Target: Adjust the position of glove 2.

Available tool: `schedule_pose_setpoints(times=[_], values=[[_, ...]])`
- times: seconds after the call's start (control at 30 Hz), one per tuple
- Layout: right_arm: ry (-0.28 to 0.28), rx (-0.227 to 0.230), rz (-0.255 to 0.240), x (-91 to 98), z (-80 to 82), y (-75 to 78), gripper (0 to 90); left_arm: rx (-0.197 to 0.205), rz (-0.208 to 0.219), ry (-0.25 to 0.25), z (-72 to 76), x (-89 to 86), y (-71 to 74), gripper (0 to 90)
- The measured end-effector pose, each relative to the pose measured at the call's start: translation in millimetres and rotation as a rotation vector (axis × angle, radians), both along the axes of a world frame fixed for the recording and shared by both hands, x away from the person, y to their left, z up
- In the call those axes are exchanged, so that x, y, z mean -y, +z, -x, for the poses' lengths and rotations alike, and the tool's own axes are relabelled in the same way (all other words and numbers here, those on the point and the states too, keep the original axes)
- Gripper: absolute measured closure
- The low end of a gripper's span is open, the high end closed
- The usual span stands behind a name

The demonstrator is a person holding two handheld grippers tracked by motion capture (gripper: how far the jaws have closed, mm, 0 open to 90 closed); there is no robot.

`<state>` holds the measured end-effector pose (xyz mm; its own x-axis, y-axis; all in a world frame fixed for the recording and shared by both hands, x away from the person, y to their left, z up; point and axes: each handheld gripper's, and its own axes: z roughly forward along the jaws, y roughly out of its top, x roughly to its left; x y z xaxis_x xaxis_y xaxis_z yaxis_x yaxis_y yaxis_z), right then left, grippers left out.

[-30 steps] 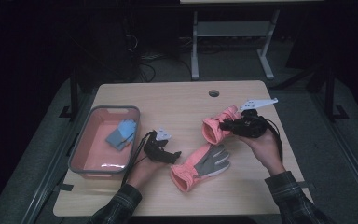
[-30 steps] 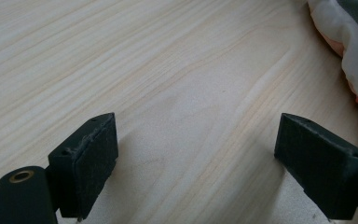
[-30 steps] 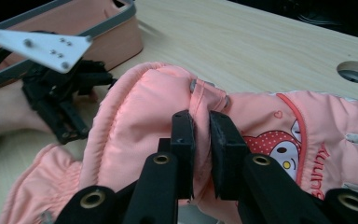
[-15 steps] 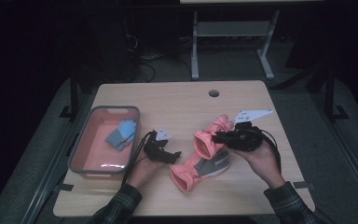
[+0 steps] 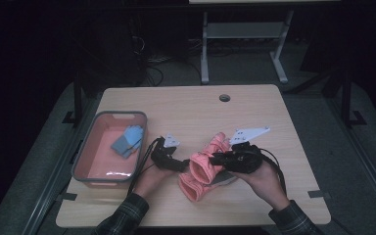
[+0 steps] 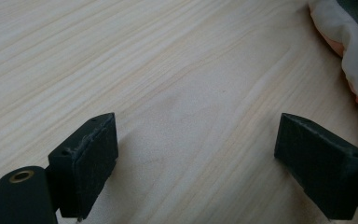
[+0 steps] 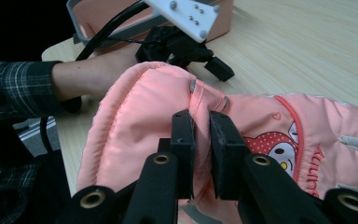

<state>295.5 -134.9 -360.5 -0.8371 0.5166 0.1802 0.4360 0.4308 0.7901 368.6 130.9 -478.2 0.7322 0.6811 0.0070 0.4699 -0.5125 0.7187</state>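
Observation:
My right gripper is shut on a fold near the cuff of a pink padded glove; in the right gripper view the jaws pinch the fabric of that glove, which bears a cartoon print. A second pink glove with a grey palm lies on the table, partly under the held one. My left gripper rests on the table just left of the gloves, open, with bare wood between its jaws. An edge of a glove shows at the top right of the left gripper view.
A pink tray with a grey rim stands at the table's left and holds a blue glove. The wooden table has a cable hole near its far edge. Cables trail from both grippers.
My right gripper has carried the pink glove leftward, from the table's right part to over the second glove, close to the left gripper. The left gripper has stayed put.

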Motion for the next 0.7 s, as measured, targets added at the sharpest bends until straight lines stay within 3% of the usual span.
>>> schedule_pose_setpoints(times=[0.53, 0.63, 0.7], values=[[0.036, -0.045, 0.078, -31.8, 2.8, -35.8, 79.1, 0.003, 0.003, 0.001, 0.0, 0.1, -0.3, 12.5], [0.036, -0.063, 0.077, -30.9, 1.2, -38.3, 72.6, 0.003, 0.002, 0.000, 0.0, 0.1, -0.3, 12.5], [0.032, -0.046, 0.061, -27.4, 1.0, -34.7, 62.1, 0.003, 0.003, 0.001, 0.0, 0.1, -0.3, 12.5]])
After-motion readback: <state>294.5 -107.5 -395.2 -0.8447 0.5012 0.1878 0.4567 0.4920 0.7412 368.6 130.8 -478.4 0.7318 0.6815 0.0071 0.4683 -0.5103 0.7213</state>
